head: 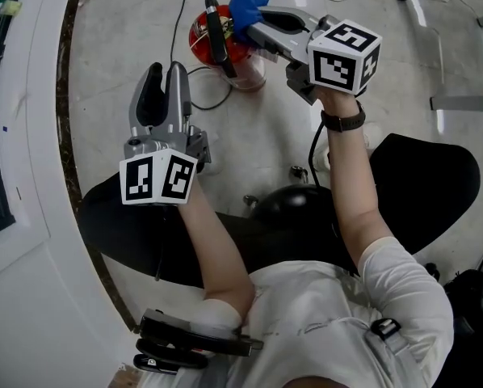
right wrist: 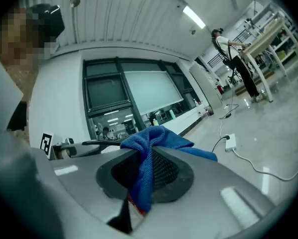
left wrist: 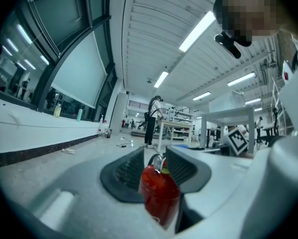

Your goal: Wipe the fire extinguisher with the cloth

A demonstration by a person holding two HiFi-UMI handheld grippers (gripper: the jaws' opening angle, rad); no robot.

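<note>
One cloth (head: 246, 2) against the fire extinguisher (head: 199, 35)
My right gripper (head: 249, 24) clamps it; I'd press firmly, wiping downward. Left gripper (head: 165, 71) narrowly parted, empty.

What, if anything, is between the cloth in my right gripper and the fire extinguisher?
Nothing visible does. The blue cloth, pinched in the right gripper, hangs right by the black handle of the fire extinguisher. The left gripper sits off to the side, not between them.

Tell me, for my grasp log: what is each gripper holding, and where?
The right gripper pinches the blue cloth by a bunched fold. The left gripper holds nothing; its jaws stand slightly apart.
</note>
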